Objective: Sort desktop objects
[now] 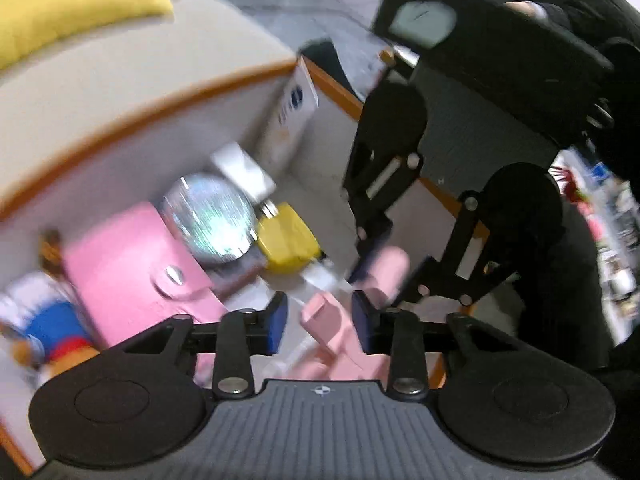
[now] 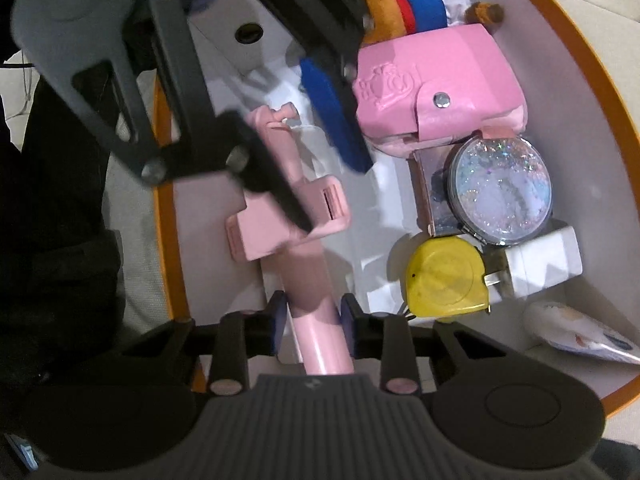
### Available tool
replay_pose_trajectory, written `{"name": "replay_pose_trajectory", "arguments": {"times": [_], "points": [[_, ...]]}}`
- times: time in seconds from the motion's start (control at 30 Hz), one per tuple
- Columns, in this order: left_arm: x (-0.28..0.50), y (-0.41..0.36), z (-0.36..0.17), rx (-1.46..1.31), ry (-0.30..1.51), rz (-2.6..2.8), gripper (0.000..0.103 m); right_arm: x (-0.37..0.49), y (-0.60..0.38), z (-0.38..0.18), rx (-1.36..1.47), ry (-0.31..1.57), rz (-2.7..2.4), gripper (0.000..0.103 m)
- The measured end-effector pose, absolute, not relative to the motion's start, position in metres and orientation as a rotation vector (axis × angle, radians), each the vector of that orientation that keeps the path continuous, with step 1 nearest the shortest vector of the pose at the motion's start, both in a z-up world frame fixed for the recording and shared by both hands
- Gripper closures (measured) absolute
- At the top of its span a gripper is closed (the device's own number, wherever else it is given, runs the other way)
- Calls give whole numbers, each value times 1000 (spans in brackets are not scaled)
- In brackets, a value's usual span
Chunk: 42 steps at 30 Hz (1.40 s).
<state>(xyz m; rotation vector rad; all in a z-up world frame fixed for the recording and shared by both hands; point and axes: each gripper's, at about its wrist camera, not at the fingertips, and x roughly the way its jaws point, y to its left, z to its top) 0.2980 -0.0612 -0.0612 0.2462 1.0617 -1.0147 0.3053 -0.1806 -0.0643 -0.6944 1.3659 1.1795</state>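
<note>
Contents of white round box with orange rim (image 2: 592, 128), seen from both wrist views:

Pink plastic selfie stick with phone clamp (image 2: 304, 216); lies in the box's left part; right gripper (image 2: 313, 316) has its blue pads closed on the stick's handle; left gripper (image 1: 320, 320) stands around the clamp end, right pad against it, left pad apart, so not gripping.

Pink snap-button pouch (image 2: 440, 92); upper middle, beside plush bear in blue and white clothes (image 2: 420, 4) at the far wall.

Round glitter-filled compact (image 2: 500, 196); below the pouch, touching it.

Yellow tape measure (image 2: 444, 276); just beside the compact; white charger block (image 2: 540, 260) against it.

White printed packet (image 2: 584, 340); at the box wall, lower right.
</note>
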Motion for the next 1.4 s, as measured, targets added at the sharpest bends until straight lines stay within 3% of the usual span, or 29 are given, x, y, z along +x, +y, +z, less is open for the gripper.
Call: {"name": "replay_pose_trajectory", "arguments": {"times": [0.13,0.3,0.83,1.4], "points": [[272,-65,-46,337,945,-1055,81,304,-181,-66,-685,1380,1183,72],[279,-77,-65,379,1018,-1006,94,297,-181,-64,-700,1349,1182,71],[315,-74,-99,226,1254,-990,97,309,-189,-65,-596,1384,1229,71],[294,-73,-76,295,1169,-894,97,313,-191,-47,-661,1295,1068,71]]}}
